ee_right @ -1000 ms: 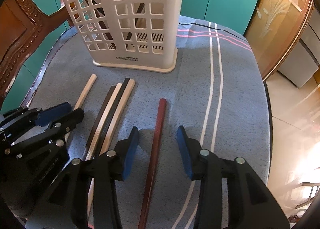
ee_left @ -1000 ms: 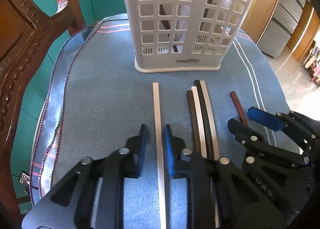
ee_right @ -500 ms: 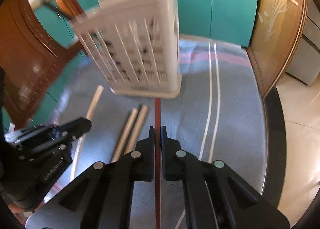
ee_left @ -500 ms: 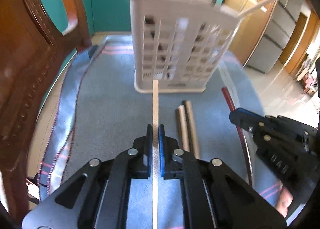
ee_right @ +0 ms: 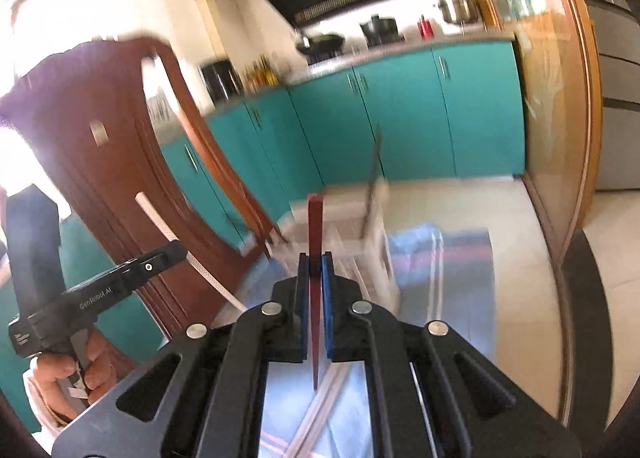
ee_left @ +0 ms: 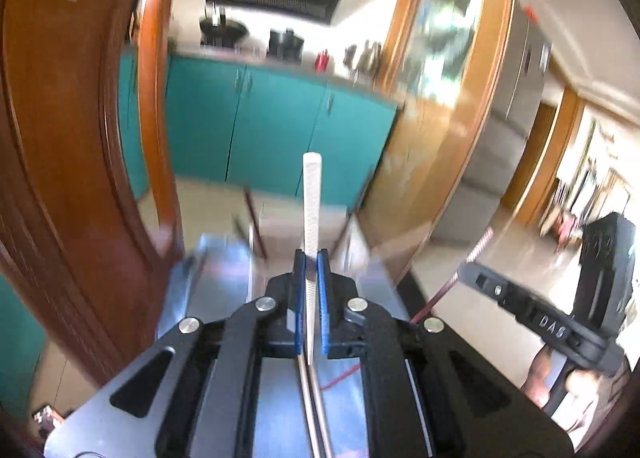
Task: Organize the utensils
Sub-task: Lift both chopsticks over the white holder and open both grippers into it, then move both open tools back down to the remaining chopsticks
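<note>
My left gripper (ee_left: 310,258) is shut on a white chopstick (ee_left: 311,198), which sticks up and forward in the air. My right gripper (ee_right: 315,258) is shut on a dark red chopstick (ee_right: 315,226), also raised. Below and ahead stands the white slotted basket (ee_right: 352,230), blurred, with a few sticks leaning in it. In the right wrist view the left gripper (ee_right: 176,250) is at the left with the white chopstick (ee_right: 160,222). In the left wrist view the right gripper (ee_left: 476,276) is at the right with the red chopstick (ee_left: 444,290).
Loose chopsticks (ee_right: 320,410) lie on the blue striped cloth (ee_right: 420,258) under the grippers. A carved brown wooden chair back (ee_right: 100,178) rises close on the left. Teal cabinets (ee_right: 400,118) and a glass partition (ee_right: 552,118) stand beyond the table. A hand (ee_right: 68,374) grips the left tool.
Both grippers closed on their chopsticks, white in the left and red in the right, and lifted them off the cloth. Both views tilted up from the table to the kitchen.
</note>
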`<action>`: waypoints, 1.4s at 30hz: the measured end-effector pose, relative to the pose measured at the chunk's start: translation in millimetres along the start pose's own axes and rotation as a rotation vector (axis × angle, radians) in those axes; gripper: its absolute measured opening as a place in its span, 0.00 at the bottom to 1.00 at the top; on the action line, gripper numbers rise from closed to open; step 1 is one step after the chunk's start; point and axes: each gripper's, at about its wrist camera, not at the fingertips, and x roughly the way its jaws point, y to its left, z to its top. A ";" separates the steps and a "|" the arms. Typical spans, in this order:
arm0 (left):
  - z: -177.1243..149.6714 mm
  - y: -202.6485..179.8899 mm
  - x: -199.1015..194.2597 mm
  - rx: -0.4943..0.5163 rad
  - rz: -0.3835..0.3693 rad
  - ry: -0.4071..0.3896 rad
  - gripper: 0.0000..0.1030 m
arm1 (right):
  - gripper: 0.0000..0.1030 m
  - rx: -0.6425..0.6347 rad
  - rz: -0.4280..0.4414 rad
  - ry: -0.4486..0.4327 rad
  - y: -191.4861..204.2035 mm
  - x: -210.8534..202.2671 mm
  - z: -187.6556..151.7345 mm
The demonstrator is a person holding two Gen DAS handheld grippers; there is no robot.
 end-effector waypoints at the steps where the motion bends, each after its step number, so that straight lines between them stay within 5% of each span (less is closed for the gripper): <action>1: 14.7 1.5 -4.4 -0.012 -0.003 -0.031 0.06 | 0.06 0.012 0.005 -0.040 1.9 -4.0 15.4; 7: 72.7 7.8 -9.1 -0.058 0.026 -0.207 0.06 | 0.06 0.061 -0.027 -0.230 1.5 -12.8 73.4; 10: 77.9 16.0 7.2 -0.071 0.049 -0.223 0.06 | 0.06 0.091 -0.054 -0.282 -6.5 -3.5 85.1; 14: 73.0 29.3 55.1 -0.099 0.086 -0.177 0.06 | 0.06 0.088 -0.150 -0.315 -15.9 29.1 86.8; 22: 36.7 14.9 109.0 -0.028 0.142 -0.029 0.07 | 0.07 0.058 -0.178 -0.162 -23.1 83.2 62.9; 27: 23.9 0.7 98.4 0.026 0.143 -0.049 0.12 | 0.22 0.050 -0.167 -0.228 -15.5 47.8 53.9; 32: 0.7 0.6 60.3 0.034 0.134 -0.070 0.30 | 0.35 0.030 -0.194 -0.319 -11.4 -1.6 41.1; 36: -30.8 1.8 52.0 0.051 0.131 -0.020 0.30 | 0.35 0.036 -0.322 -0.398 -23.5 -23.6 5.8; 39: -59.1 1.0 62.6 0.091 0.178 0.053 0.30 | 0.35 0.034 -0.418 -0.208 -48.8 18.8 -31.8; 42: -80.7 8.0 76.1 0.090 0.206 0.128 0.30 | 0.35 0.112 -0.337 0.114 -70.9 82.5 -61.8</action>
